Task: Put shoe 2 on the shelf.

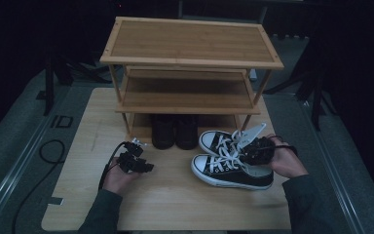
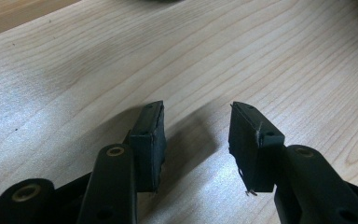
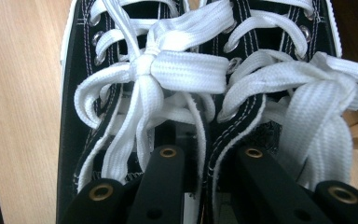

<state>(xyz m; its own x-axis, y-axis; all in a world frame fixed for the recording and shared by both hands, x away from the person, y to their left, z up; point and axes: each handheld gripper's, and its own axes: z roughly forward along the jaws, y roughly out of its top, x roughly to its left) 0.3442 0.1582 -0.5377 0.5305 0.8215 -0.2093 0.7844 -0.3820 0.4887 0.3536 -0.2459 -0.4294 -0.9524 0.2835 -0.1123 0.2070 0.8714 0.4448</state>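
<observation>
A pair of black canvas sneakers with white laces and soles lies side by side on the wooden table (image 1: 175, 200), toes pointing left: the near sneaker (image 1: 224, 171) and the far sneaker (image 1: 215, 140). My right gripper (image 1: 251, 152) reaches in at their heel ends. In the right gripper view my right gripper (image 3: 209, 156) has one jaw inside each shoe, shut on the two touching inner walls of the left sneaker (image 3: 81, 130) and the right sneaker (image 3: 256, 112). My left gripper (image 1: 146, 166) hovers over bare table to the left, and its jaws (image 2: 196, 121) stand open with nothing between them.
A three-tier bamboo shoe rack (image 1: 190, 44) stands at the back of the table. A pair of black shoes (image 1: 175, 131) sits under its lowest shelf, just left of the sneakers. A black cable (image 1: 48, 151) lies on the grey floor at the left.
</observation>
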